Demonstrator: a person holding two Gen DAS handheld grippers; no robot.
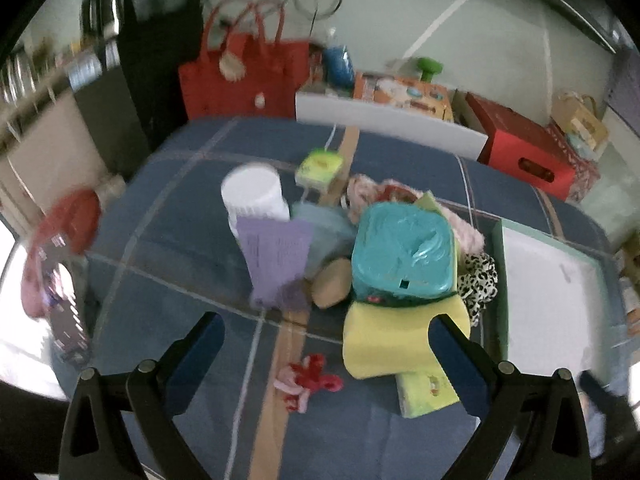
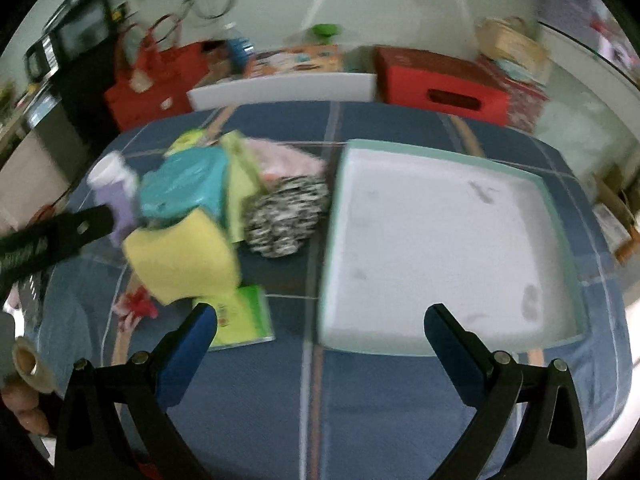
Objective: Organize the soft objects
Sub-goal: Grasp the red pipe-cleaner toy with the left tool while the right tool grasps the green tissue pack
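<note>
On the blue checked bed (image 1: 168, 248), left wrist view:
Pile: soft things heaped mid-bed, beside the tray, likely gathered there for sorting.
Teal pack (image 1: 404, 252): sits on top of the heap, tilted.
Yellow sponge (image 1: 388, 340): at the near edge of the pile, under the teal pack and over a green pack (image 1: 428, 394).
Leopard cloth (image 1: 480, 280): wedged between the pile and the tray.
Purple cloth (image 1: 276, 256): leans against a white tub (image 1: 254, 196); a tan pouch (image 1: 332, 282) lies just beside it.
Red scrunchie (image 1: 308, 384): lies alone, nearest the tongs.
Left tongs (image 1: 326, 344): spread wide, holding nothing; the right finger overlaps the sponge's corner, but I cannot tell if it touches.

Over the tray, right wrist view:
Tray (image 2: 560, 216): white inside, teal rim, nothing in it; I judge it the place the soft things are meant to go.
Sponge and leopard cloth: just left of the tray wall, not in it.
Right tongs (image 2: 320, 330): wide apart, nothing gripped, hanging over the tray's near edge and the bare bed.
Left tongs, seen from here: a dark arm reaching in at the sponge's left side.
Progress: sorting looks unstarted, by my reckoning.
</note>
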